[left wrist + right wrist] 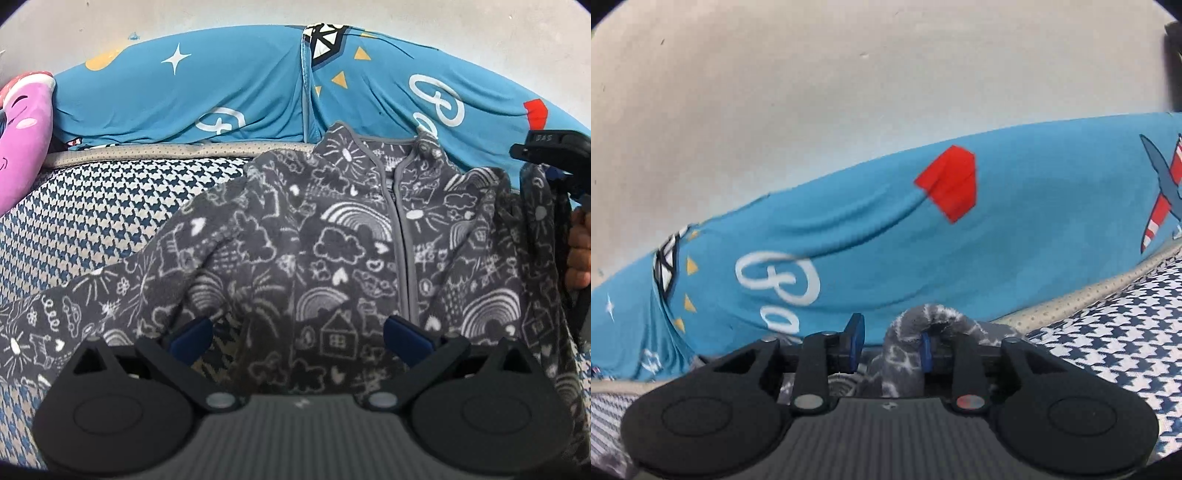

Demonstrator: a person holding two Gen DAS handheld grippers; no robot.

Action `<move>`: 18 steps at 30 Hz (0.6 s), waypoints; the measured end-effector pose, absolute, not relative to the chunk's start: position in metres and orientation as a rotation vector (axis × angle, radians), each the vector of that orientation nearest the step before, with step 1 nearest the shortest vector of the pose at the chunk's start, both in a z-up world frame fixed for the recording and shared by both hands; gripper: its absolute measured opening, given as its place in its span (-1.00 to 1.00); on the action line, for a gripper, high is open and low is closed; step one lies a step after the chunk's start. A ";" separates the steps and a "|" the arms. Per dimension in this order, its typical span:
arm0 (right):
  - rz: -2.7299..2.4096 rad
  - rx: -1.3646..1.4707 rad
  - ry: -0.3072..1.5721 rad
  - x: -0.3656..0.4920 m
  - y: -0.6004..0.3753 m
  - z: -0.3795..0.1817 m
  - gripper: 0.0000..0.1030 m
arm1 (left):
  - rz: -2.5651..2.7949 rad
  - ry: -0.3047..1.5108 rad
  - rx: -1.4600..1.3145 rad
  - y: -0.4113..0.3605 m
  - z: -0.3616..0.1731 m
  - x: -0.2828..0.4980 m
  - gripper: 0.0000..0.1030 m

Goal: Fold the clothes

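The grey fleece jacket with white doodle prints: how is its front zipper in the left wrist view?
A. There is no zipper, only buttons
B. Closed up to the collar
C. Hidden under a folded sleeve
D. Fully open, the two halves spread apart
B: the grey fleece jacket with white doodle prints lies face up on the houndstooth-patterned surface, and its light grey zipper runs as one joined line up to the collar.

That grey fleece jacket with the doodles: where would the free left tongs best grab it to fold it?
Probably the loose sleeve lying flat and stretched out beside the jacket body. Coming from above near its cuff end, the open left tongs could pinch it and carry it across the zipper.
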State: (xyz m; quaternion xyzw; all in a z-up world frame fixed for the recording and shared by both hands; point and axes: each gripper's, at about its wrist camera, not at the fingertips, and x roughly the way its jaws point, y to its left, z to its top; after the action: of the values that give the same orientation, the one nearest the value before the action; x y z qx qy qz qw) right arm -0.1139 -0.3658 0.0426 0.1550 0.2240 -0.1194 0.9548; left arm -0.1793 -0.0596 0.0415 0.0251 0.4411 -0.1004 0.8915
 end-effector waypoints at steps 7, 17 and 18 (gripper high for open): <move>-0.279 0.303 0.510 -0.140 -0.366 0.062 -0.41 | -0.216 0.880 0.046 -0.063 0.046 -0.188 0.99; -0.271 0.229 0.593 -0.205 -0.383 0.064 -0.39 | -0.228 0.852 -0.005 -0.049 0.063 -0.196 0.99; -0.280 0.229 0.600 -0.211 -0.387 0.063 -0.39 | -0.229 0.852 -0.014 -0.046 0.065 -0.196 0.99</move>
State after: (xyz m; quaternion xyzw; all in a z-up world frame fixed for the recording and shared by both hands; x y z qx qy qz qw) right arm -0.2115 -0.3871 0.0633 0.1123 0.2941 -0.1370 0.9392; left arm -0.1957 -0.0463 0.0646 -0.0068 0.4122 -0.1109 0.9043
